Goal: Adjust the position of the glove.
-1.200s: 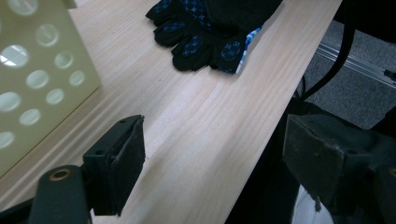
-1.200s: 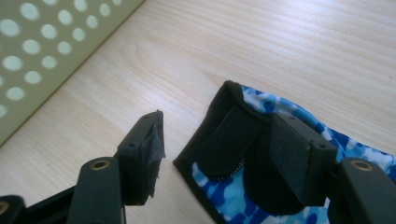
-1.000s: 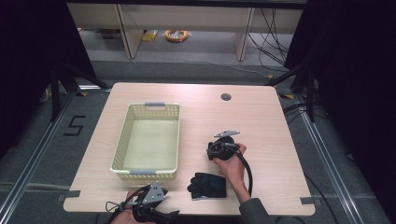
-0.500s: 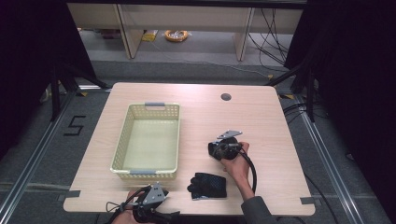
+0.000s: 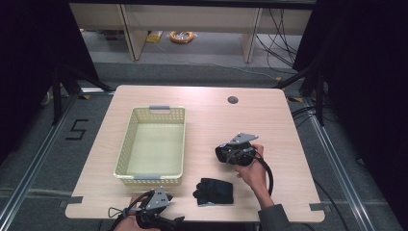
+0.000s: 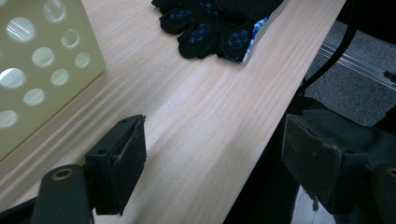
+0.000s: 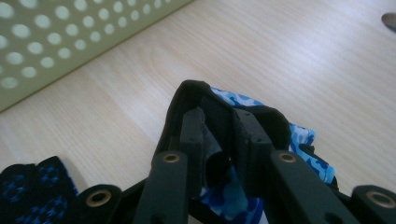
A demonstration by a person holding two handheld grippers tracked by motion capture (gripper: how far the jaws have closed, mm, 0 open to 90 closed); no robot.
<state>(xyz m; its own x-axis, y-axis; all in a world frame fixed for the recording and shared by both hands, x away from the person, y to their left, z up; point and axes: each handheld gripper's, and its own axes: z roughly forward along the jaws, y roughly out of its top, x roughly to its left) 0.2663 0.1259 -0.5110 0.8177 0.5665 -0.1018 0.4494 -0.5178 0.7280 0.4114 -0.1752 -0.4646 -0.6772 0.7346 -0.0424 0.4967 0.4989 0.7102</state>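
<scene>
Glove (image 7: 233, 140) pinched in right gripper (image 5: 234, 153) fingers, lifted slightly higher than before, left gripper (image 6: 210, 163) wide open, empty.

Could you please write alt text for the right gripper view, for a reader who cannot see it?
The right gripper has its two black fingers shut on a fold of a black and blue camouflage-print glove, above a light wooden table. A pale yellow perforated basket stands at upper left.

Both grippers are chunky black units: left gripper (image 5: 153, 217) and right gripper (image 5: 236, 153) each carry a grey triangular plate, brass-coloured rivets, black cables. Grey sleeve (image 5: 275, 219).
</scene>
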